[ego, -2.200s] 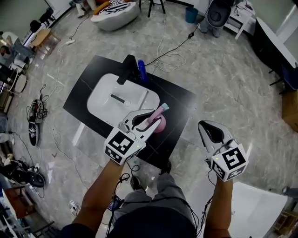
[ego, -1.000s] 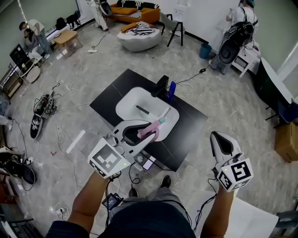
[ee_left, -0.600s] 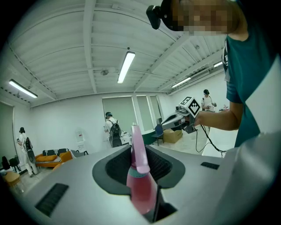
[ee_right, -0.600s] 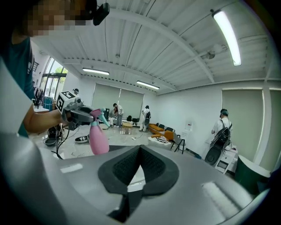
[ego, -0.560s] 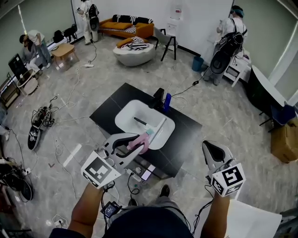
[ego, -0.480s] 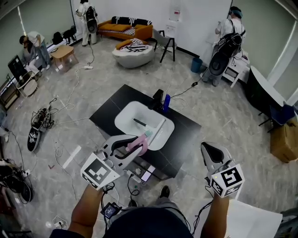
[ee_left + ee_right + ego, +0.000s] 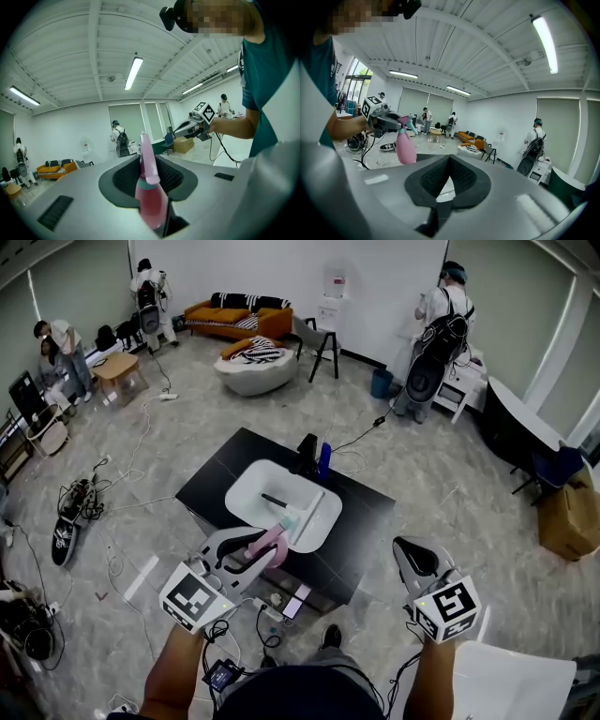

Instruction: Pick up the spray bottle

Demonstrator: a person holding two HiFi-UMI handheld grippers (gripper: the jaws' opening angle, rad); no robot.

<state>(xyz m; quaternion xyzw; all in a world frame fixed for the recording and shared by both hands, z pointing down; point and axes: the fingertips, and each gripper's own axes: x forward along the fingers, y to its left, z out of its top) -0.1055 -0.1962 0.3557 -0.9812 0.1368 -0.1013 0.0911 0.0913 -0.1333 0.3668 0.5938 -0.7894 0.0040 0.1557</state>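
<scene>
At about 7 o'clock from the white sink [image 7: 246,495], off the black counter [image 7: 364,514], my left tool [image 7: 258,549] is clenched on the pink spray bottle [image 7: 275,538], whose lower end is lost between the pads, while my right tool [image 7: 411,551] at 4 o'clock is pinched together on nothing.

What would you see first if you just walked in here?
The pink spray bottle stands out first, pinched off the ground between the jaws of the left gripper. Past it, a white sink is set in a black table in the middle of a big room. The right gripper holds nothing.
</scene>
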